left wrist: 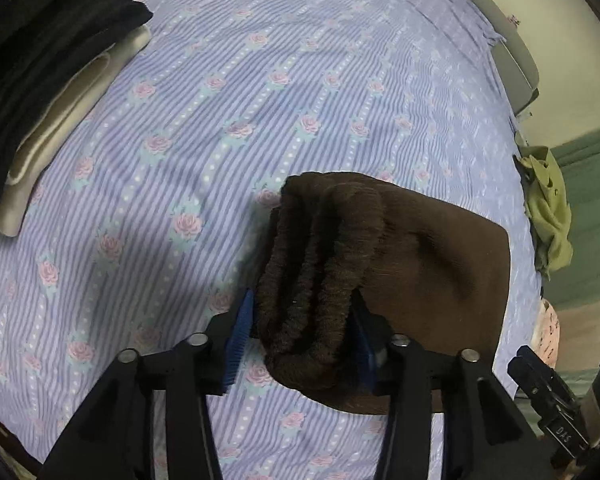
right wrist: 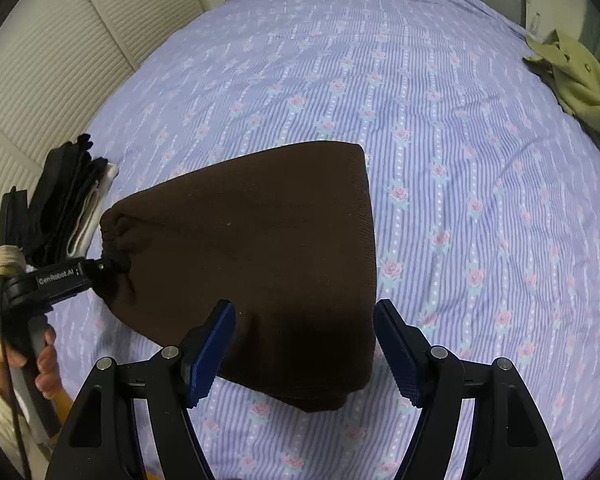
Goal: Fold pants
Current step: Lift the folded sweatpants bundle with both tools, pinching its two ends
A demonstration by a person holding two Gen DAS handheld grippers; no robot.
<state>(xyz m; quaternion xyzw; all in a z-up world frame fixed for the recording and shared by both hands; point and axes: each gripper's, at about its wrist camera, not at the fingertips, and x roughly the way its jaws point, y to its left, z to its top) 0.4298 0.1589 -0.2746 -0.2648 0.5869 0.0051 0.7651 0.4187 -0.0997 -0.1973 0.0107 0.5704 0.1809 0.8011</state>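
Nearest in the left wrist view, the left gripper (left wrist: pixel 304 336) has its blue-padded jaws clamped on the bunched, ribbed waistband end of the brown pants (left wrist: pixel 420 264). The right wrist view shows this same gripper at nine o'clock, pinching the gathered edge, with the person's hand (right wrist: pixel 46 364) around its handle.

The right gripper (right wrist: pixel 306 350) has its jaws spread wide and holds nothing; it sits at the near edge of the pants, its left pad over the fabric and its right pad over the sheet just beside it.

The pants lie folded into a compact slab on the bed (right wrist: pixel 440 128), which wears a lilac striped sheet with pink roses.

Farther off, at ten o'clock of the pants, is a stack of folded clothes (left wrist: pixel 48 92), dark pieces over a pale one. At two o'clock, an olive garment (right wrist: pixel 580 84) lies crumpled at the bed's edge.
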